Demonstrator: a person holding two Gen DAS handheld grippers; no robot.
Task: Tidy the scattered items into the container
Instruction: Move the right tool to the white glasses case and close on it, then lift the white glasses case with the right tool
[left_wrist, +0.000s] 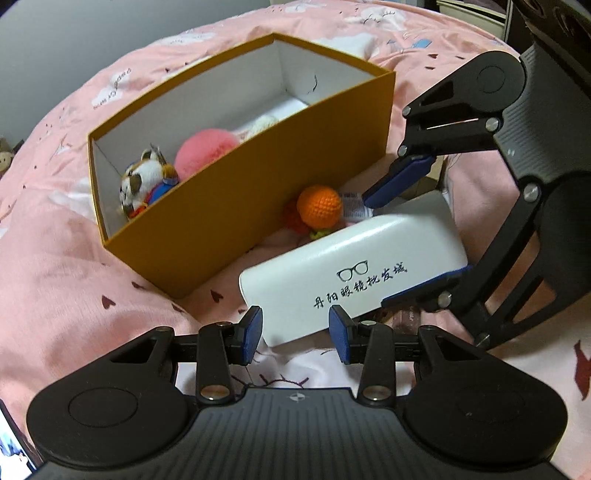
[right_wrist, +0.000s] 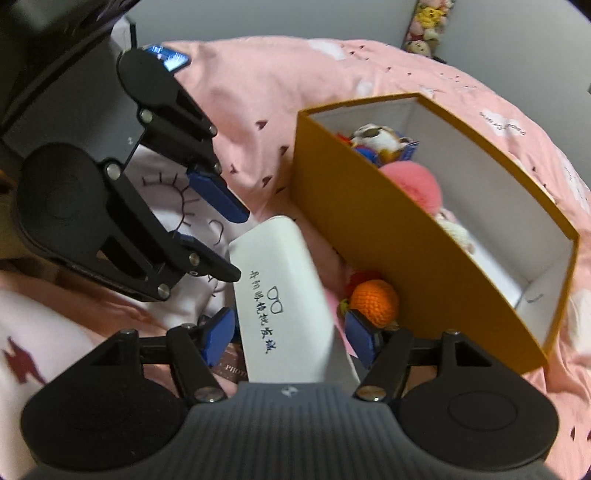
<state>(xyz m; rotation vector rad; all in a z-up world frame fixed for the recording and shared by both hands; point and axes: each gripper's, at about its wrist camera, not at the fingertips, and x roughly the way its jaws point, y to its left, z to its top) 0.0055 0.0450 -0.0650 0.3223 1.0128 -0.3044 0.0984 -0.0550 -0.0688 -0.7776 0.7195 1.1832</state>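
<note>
A white glasses case (left_wrist: 351, 258) (right_wrist: 280, 258) lies tilted on the pink bed, close beside a yellow box (left_wrist: 240, 206) (right_wrist: 369, 240). My left gripper (left_wrist: 295, 328) (right_wrist: 238, 245) stands open with one corner of the case's end between its blue pads. My right gripper (right_wrist: 288, 332) (left_wrist: 375, 251) straddles the other end, open, with a gap beside the case. An orange crocheted ball (left_wrist: 319, 205) (right_wrist: 375, 297) lies against the box's outer wall, next to a red knitted piece. Inside the box lie a plush dog (left_wrist: 144, 184), a pink pom-pom (left_wrist: 203, 151) and a white fluffy toy.
The pink printed bedsheet (left_wrist: 74, 277) is soft and rumpled all around. A brown photo album (right_wrist: 232, 367) sticks out from under the case. Dark furniture (left_wrist: 554, 29) stands past the bed's far edge, and plush toys (right_wrist: 424, 26) sit on a shelf by the wall.
</note>
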